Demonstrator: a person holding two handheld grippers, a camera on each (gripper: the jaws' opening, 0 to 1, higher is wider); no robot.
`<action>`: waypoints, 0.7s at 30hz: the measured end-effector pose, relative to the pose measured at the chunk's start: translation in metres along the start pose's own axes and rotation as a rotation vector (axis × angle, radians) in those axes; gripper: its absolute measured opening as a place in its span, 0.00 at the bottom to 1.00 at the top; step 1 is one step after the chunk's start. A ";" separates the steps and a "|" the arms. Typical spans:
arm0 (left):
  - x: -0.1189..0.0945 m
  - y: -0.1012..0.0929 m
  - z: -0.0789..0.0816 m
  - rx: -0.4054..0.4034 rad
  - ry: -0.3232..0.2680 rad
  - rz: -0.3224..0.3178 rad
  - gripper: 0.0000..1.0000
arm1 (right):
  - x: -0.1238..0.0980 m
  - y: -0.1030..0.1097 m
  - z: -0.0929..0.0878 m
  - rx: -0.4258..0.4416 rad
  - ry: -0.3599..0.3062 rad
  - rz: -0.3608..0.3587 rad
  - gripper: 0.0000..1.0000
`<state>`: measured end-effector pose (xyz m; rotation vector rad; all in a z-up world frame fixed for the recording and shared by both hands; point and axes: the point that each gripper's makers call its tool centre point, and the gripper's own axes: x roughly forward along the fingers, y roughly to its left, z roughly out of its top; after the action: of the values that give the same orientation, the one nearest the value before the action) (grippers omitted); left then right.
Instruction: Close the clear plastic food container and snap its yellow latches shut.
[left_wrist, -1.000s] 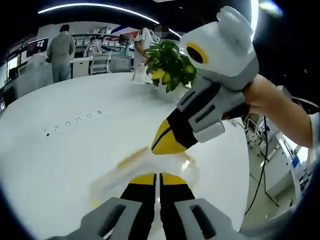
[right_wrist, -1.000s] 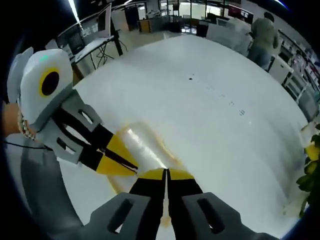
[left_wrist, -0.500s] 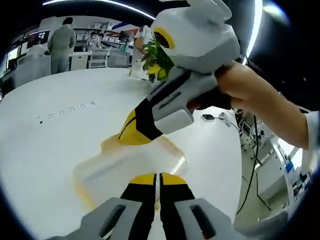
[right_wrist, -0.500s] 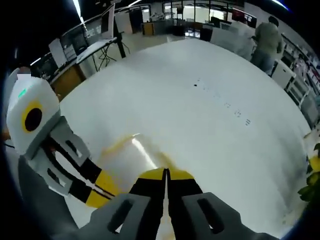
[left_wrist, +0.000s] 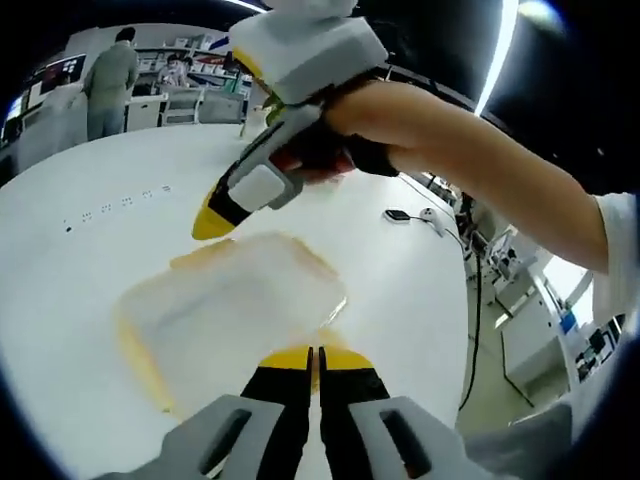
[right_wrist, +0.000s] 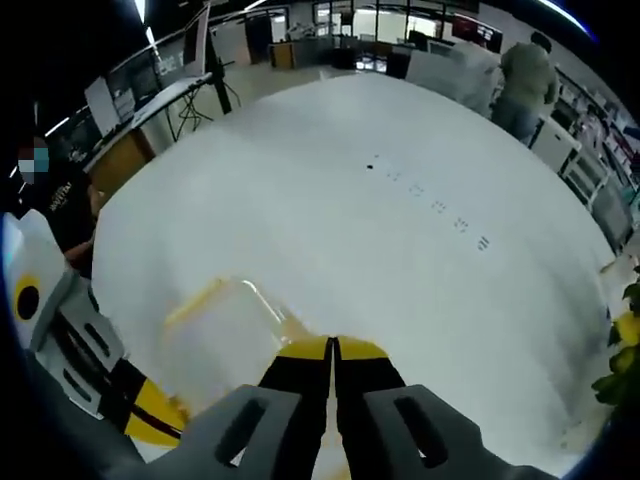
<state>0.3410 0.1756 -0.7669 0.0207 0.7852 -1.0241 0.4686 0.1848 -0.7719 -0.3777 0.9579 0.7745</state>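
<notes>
We see the clear box lying flat on the big white bench. In the left gripper view it sits just past our left tongs. In the right gripper view the clear box sits to the left of our right tongs, very near the tips.

The lid looks like it is down on the box. Yellow strips, which we think are the latches, run along the edges. The picture is too blurry for us to tell if they are snapped down.

Our left tongs are closed with nothing between them. Our right tongs are closed too, and they grip nothing. In the left gripper view the right tongs hang above the far edge of the box, with a hand around the handle. We cannot tell if the tip touches the box.

We think this box is light and thin. It is smooth plastic on a smooth bench, so it may slide away if we push it from one side. The walls may bend if we squeeze hard. So we would not pinch the middle. We would press down on a yellow latch with one closed tip, and rest the other tongs on the lid or the other side to keep the box from moving.
</notes>
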 end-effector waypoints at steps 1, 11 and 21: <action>0.001 -0.003 -0.005 0.005 0.014 -0.014 0.00 | 0.002 -0.001 -0.001 0.001 0.006 -0.004 0.00; 0.008 0.008 -0.025 -0.028 0.044 -0.002 0.00 | 0.005 -0.003 -0.005 0.012 0.019 -0.008 0.00; -0.011 -0.009 0.002 0.006 -0.018 -0.074 0.00 | -0.006 -0.002 -0.001 -0.048 0.023 0.007 0.00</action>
<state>0.3320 0.1779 -0.7559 -0.0127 0.7714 -1.0957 0.4670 0.1803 -0.7671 -0.4262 0.9639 0.8026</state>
